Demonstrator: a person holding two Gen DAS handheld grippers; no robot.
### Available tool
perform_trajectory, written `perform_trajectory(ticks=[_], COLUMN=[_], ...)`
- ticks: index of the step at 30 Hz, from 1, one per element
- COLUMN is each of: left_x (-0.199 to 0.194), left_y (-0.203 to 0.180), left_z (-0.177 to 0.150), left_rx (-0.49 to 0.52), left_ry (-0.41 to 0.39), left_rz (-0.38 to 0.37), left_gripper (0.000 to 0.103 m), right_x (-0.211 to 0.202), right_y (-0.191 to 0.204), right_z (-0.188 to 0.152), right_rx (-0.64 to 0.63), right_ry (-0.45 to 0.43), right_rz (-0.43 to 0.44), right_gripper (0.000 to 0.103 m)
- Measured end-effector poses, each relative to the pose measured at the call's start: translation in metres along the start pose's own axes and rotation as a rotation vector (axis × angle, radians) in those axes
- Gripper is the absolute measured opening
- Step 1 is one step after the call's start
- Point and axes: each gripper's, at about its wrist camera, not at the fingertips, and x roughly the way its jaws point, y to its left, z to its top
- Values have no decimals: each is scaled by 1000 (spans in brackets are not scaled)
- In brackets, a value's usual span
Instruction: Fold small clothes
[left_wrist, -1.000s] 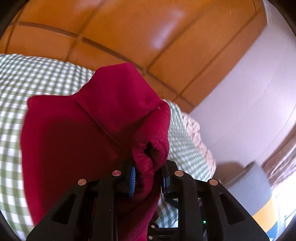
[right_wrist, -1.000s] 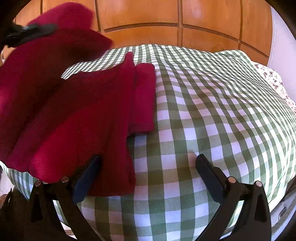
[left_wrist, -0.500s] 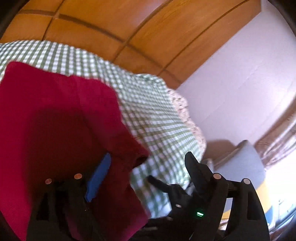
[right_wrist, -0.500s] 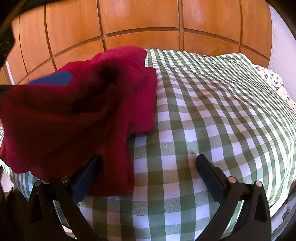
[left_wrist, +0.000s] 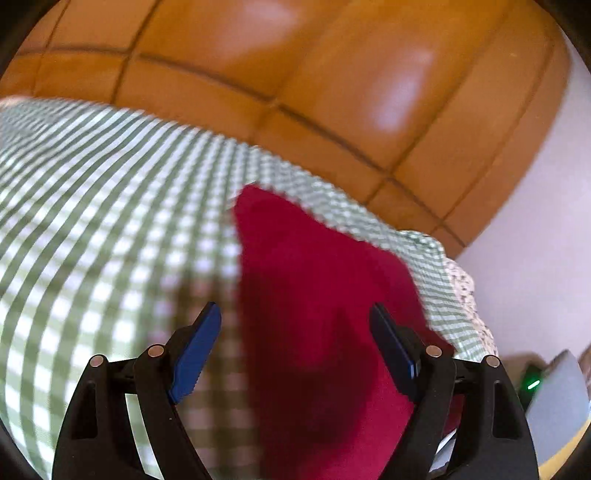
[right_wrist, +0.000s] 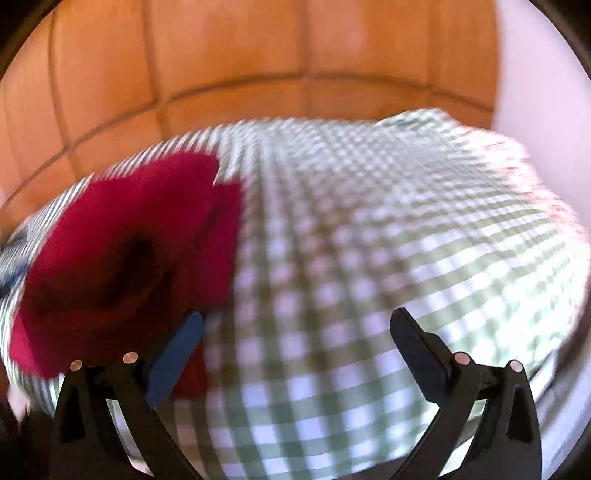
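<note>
Green-checked bedspread (left_wrist: 110, 206) carries the soft red garment (left_wrist: 314, 314), pointing headboard-ward; my left gripper (left_wrist: 295, 347) and right gripper (right_wrist: 295, 354) gape wide, empty.

Green-and-white checked bedcover (left_wrist: 110, 229), spread over the bed, blurred in both views. Orange-brown wooden panelled wall (right_wrist: 229, 59) behind it, with dark grooves between panels. Pale lilac wall (left_wrist: 535, 221) at right. Floral fabric (left_wrist: 463, 284) at the cover's far edge. Grey-blue rounded object (left_wrist: 554, 402) at lower right.
</note>
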Motion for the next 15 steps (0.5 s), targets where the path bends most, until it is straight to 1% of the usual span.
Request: perform_trajectory(ticks=[2,3,5,6,8,9,10,12,13,14,15], left_x=[5,11,18,22,33,35,34,36,36,37,36], left_y=[12,12,9,4,-4,-7,-7,-10,-11,-12,-12], left_z=[-8,-13,-18,-20,-23,-25,-28,-33,-33,-34,-37], left_rx=[-8,-3,0,10,49,64,74,100,108,111,114], left_ry=[35,55,62,72,117,124,123,121,124,131,144], left_rz=[15,7,-25,-37,-36,-38,-40,-35,-35,-37,-42], left_gripper=[81,81,83,85,86,86,86,86,86,86,86], right_x=[-20,-29,-37,-36,-23,-14,0,18,29,37,41], right_y=[5,14,37,53,80,90,100,107,107,102,91], right_z=[15,22,31,34,36,34,31,22,15,10,7], right_rx=[21,9,-49,-92,-155,-179,-211,-262,-310,-335,-321], right_ry=[-74,-104,-129,-116,-61,-29,19,57,72,86,92], right_rz=[72,116,190,225,253,247,218,144,63,18,19], right_gripper=[101,101,101,101,101,101,101,101,101,101,101])
